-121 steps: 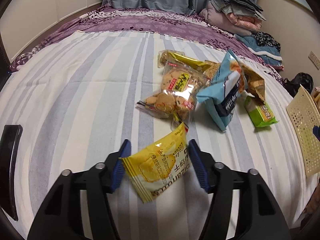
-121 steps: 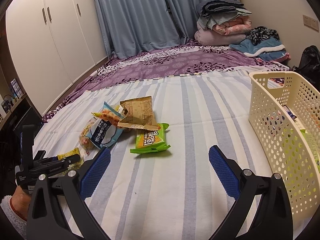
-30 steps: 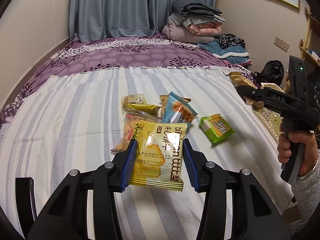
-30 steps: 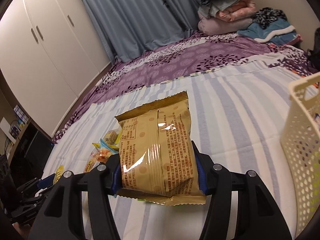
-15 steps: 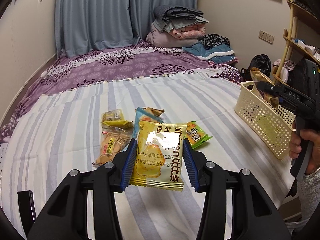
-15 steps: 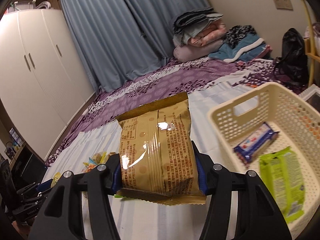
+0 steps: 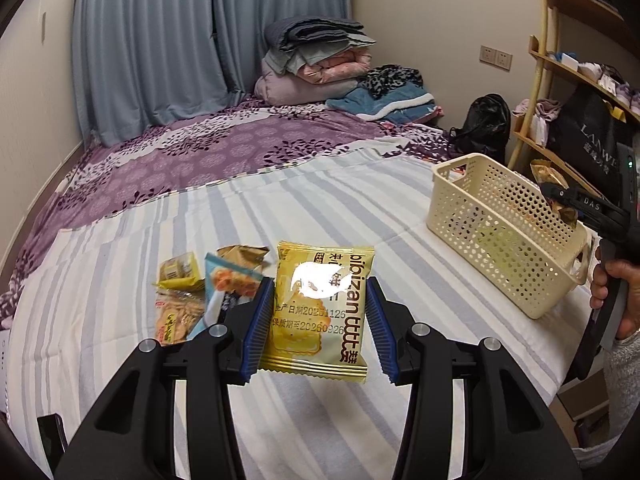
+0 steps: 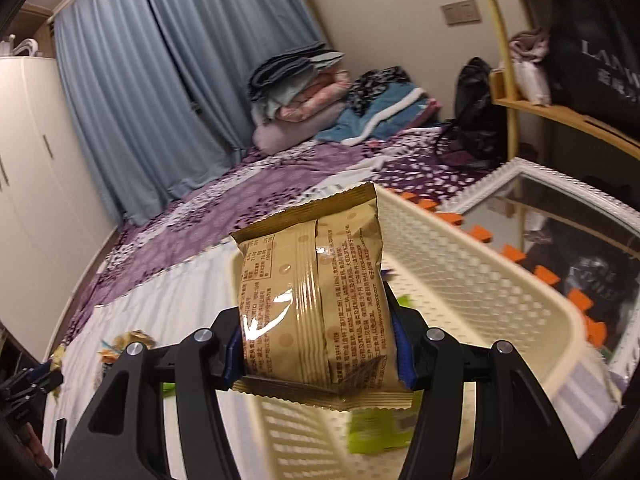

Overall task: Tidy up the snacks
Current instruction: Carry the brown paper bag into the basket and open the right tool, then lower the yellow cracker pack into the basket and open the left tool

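Observation:
My left gripper is shut on a yellow biscuit packet and holds it above the striped bed sheet. My right gripper is shut on a tan snack packet and holds it over the cream perforated basket. The right gripper also shows in the left wrist view, above the basket's right end. A green packet lies inside the basket. Several snack packets lie in a pile on the sheet, left of the left gripper.
A purple floral quilt covers the far half of the bed, with folded bedding stacked by the curtains. A wooden shelf and a black bag stand right of the bed. A white-framed mirror lies beyond the basket.
My right gripper has carried the tan packet right, from beside the basket to over it. My left gripper, still holding the yellow packet, has swung right, bringing the basket nearer.

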